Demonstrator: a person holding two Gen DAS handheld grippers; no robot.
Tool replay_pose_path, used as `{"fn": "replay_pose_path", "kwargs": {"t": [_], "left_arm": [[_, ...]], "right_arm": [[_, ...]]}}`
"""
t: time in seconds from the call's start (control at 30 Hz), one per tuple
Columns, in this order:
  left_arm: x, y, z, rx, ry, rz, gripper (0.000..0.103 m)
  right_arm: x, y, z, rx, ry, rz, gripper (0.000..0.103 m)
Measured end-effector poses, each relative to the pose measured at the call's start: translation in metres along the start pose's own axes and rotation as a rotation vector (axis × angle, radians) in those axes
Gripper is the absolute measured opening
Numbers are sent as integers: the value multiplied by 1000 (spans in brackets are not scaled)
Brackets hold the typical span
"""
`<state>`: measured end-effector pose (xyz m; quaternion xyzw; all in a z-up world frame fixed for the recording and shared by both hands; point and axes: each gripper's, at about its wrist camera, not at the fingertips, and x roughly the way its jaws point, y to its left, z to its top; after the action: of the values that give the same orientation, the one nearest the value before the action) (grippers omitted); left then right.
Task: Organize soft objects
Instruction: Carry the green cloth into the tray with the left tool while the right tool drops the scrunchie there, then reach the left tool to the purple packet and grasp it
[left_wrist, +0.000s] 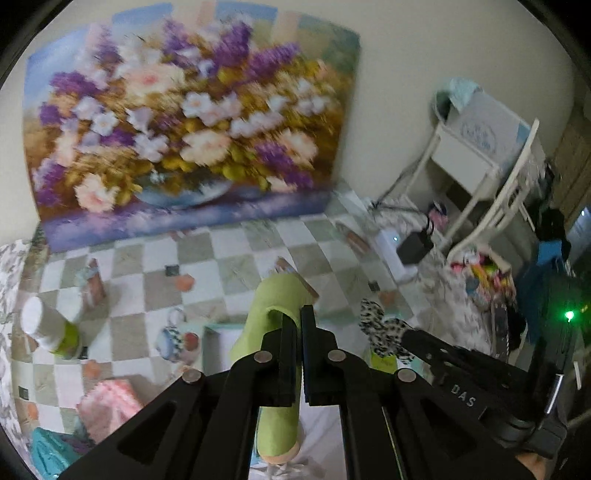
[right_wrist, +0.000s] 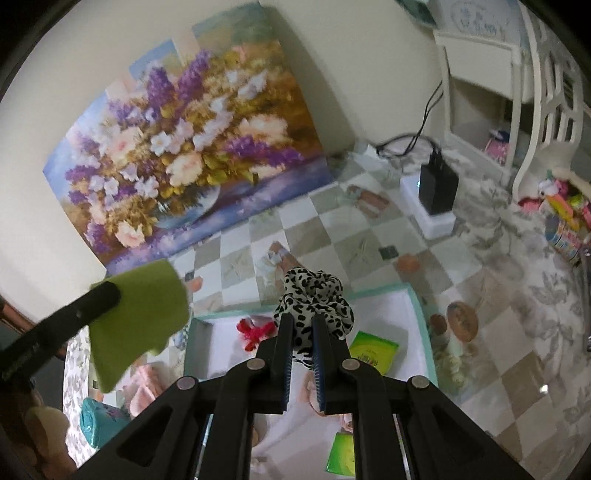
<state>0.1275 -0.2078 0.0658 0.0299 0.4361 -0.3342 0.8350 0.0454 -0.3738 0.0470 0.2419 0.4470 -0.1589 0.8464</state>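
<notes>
My left gripper (left_wrist: 298, 314) is shut on a green cloth (left_wrist: 275, 321), held above the floor; cloth and gripper also show in the right wrist view (right_wrist: 140, 321) at the left. My right gripper (right_wrist: 300, 319) is shut on a black-and-white leopard scrunchie (right_wrist: 314, 299), which also shows in the left wrist view (left_wrist: 384, 328). Below lies an open teal-rimmed box (right_wrist: 421, 317) with a white lining, holding a red bow (right_wrist: 255, 332) and green packets (right_wrist: 373, 350).
A large flower painting (right_wrist: 188, 155) leans on the wall. A white cup (left_wrist: 48, 325), pink cloth (left_wrist: 110, 406) and teal item (right_wrist: 99, 424) lie on the checkered floor. A charger on a white box (right_wrist: 436, 192), a white chair (right_wrist: 546, 103) and toys (right_wrist: 565, 206) stand right.
</notes>
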Motion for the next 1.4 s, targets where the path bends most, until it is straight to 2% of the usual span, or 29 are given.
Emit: {"fn": "replay_pose_path", "kwargs": {"t": [0.17, 0.23, 0.4, 0.57, 0.63, 0.67, 0.7, 0.73, 0.77, 0.87, 0.97, 1.23, 1.4], "left_arm": [[35, 2, -15, -29, 93, -37, 2], [49, 1, -22, -21, 124, -20, 2], [84, 8, -41, -59, 266, 24, 2], [91, 13, -50, -83, 345, 65, 3], [90, 15, -51, -98, 357, 71, 5], [88, 16, -50, -108, 361, 74, 9], [85, 18, -49, -117, 362, 78, 12], [81, 19, -49, -124, 359, 82, 21], [77, 19, -47, -129, 353, 84, 31], [65, 24, -43, -154, 330, 93, 43], [54, 32, -42, -181, 314, 118, 55], [40, 58, -60, -220, 296, 250, 79], [29, 76, -75, -276, 279, 302, 87]], "right_arm": [[24, 6, -9, -30, 43, -11, 11], [35, 9, -13, -45, 71, -11, 12], [55, 17, -25, -75, 169, -34, 14], [60, 19, -28, -89, 220, -45, 15], [61, 21, -29, -101, 233, -55, 24], [60, 22, -29, -108, 238, -61, 27], [60, 23, -29, -113, 241, -64, 35], [59, 24, -30, -118, 244, -69, 43], [56, 25, -30, -123, 239, -73, 46], [50, 27, -28, -135, 227, -83, 48], [44, 27, -28, -139, 219, -93, 56], [42, 29, -36, -142, 233, -127, 79], [41, 33, -45, -155, 240, -141, 94]]}}
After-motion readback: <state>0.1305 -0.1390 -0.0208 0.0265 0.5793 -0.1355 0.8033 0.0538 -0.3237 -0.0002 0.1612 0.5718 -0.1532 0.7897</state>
